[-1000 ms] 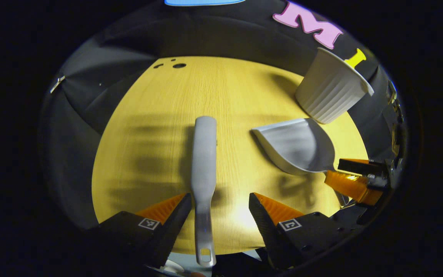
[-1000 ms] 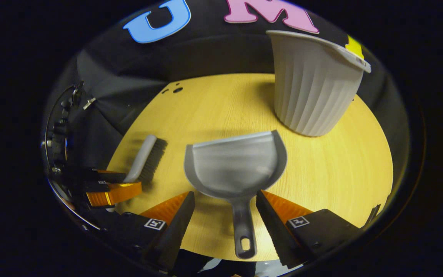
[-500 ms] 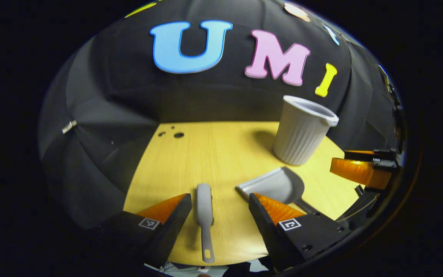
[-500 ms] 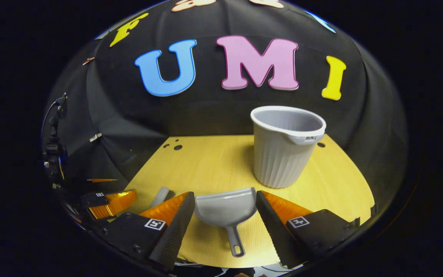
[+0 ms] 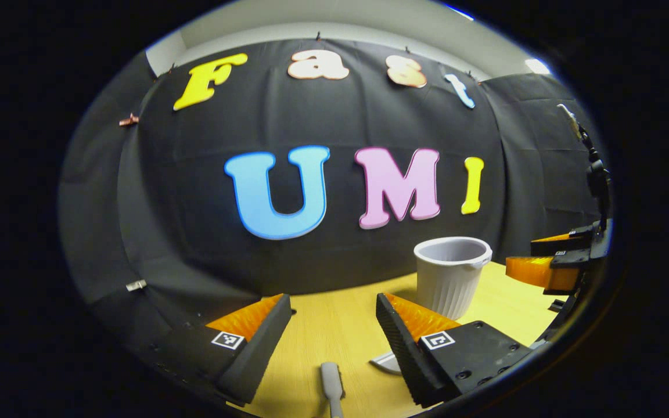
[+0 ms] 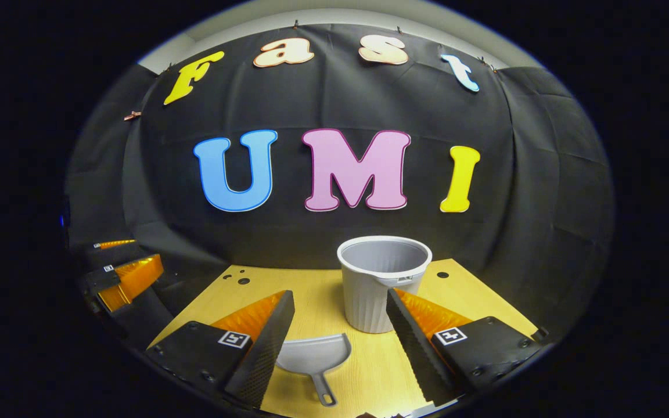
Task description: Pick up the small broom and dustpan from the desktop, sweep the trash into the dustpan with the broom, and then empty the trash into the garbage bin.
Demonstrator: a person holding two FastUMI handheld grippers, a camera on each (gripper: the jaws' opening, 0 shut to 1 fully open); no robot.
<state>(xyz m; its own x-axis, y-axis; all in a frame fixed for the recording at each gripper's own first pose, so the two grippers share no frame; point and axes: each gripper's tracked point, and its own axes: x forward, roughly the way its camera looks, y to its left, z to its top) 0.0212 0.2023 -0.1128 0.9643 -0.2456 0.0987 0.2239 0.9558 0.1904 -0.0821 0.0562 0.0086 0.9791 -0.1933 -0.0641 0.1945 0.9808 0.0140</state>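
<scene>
The grey small broom (image 5: 331, 384) lies on the wooden desktop (image 5: 334, 331), low in the left gripper view. Well above and behind it, my left gripper (image 5: 333, 325) is open and holds nothing. A corner of the grey dustpan (image 5: 388, 362) peeks out beside the left gripper's right finger. In the right gripper view the dustpan (image 6: 316, 357) lies flat on the desktop (image 6: 369, 366), its handle pointing toward me. My right gripper (image 6: 340, 328) hangs open above it, empty. The ribbed grey garbage bin (image 6: 382, 281) stands upright behind the dustpan, also seen as the bin (image 5: 452, 273) in the left gripper view.
The right gripper (image 5: 549, 267) shows at the right edge of the left gripper view, and the left gripper (image 6: 122, 276) at the left edge of the right gripper view. Small holes (image 6: 244, 280) mark the desktop's far corners. The black cloth wall rises behind the table.
Both grippers have risen and pulled back from the desktop. The broom and dustpan, earlier between the open fingers, now lie far below, untouched. More wall is in view.
</scene>
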